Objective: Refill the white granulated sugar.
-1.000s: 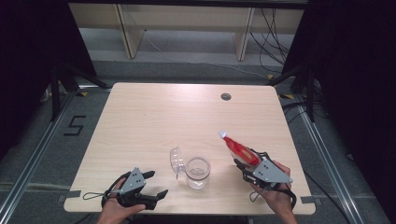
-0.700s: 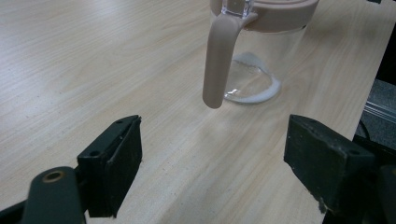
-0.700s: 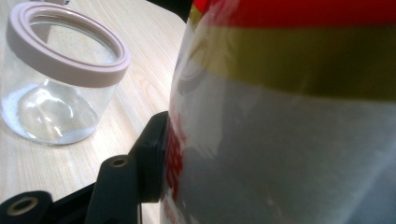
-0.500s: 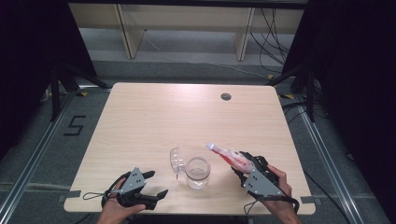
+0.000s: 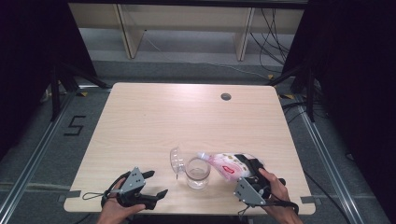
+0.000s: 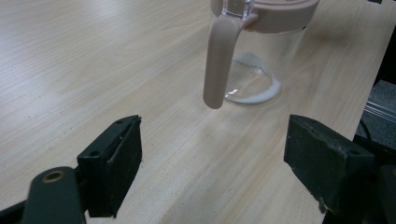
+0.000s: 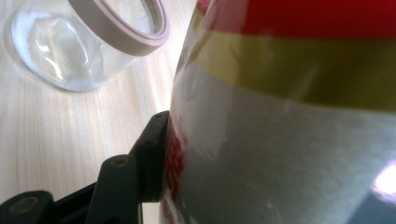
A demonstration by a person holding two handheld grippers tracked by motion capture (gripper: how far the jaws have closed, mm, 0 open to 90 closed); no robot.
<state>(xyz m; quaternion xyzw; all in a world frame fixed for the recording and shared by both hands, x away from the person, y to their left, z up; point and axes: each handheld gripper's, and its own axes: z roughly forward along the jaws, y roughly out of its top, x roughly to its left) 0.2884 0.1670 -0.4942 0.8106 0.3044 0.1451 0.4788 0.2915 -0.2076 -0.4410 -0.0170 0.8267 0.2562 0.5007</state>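
Right gripper (image 5: 243, 165) clamped on a red-and-white bag (image 5: 223, 163), tilted left, its mouth at the rim of the clear jar (image 5: 197, 172) near the table's (image 5: 187, 116) near edge. Bag's far end hidden behind the jaws. Left gripper (image 5: 154, 183) released, resting near left, jar's handle (image 6: 219, 60) ahead; jar top cut off.

The counter (image 5: 154, 121) was a light wood-grain top with rounded corners, centred in the frame, with a round cable grommet (image 5: 226, 96) near its upper right. Grey carpet floor (image 5: 42, 154) surrounded it. A black "5" marking (image 5: 74, 126) sat at left. Metal rails (image 5: 28, 177) ran along both lower sides. Pale shelving (image 5: 187, 18) and loose cables (image 5: 271, 32) occupied the top. Black curtains (image 5: 355, 70) flanked both sides.
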